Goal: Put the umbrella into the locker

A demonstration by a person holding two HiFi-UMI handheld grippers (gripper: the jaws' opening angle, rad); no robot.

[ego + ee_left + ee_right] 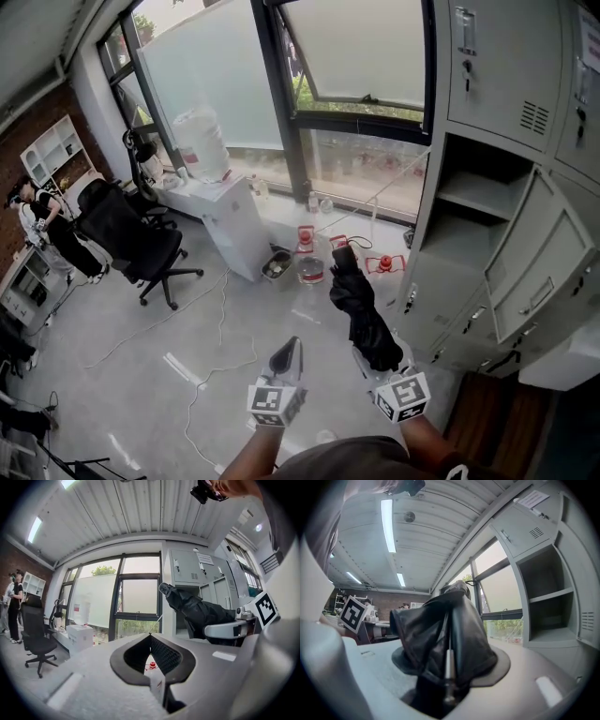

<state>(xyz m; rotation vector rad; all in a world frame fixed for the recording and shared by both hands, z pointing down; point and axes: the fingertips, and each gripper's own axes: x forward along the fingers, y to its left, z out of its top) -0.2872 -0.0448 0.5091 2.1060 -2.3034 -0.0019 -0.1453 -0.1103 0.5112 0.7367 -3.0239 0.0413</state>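
Note:
A folded black umbrella (359,305) sticks forward out of my right gripper (373,364), which is shut on its lower part. In the right gripper view the umbrella (440,630) fills the space between the jaws, and its metal shaft shows at the bottom. The grey locker (497,112) stands at the right with one door (544,262) swung open and an open shelved compartment (473,192), also in the right gripper view (548,606). My left gripper (292,343) hangs level to the umbrella's left, tips together (150,637), nothing between them.
A white water dispenser (230,225) with a bottle on top stands by the window. A black office chair (127,239) and a person (42,225) are at the far left. Red objects (307,239) sit on the floor under the window. A cable (211,366) trails across the grey floor.

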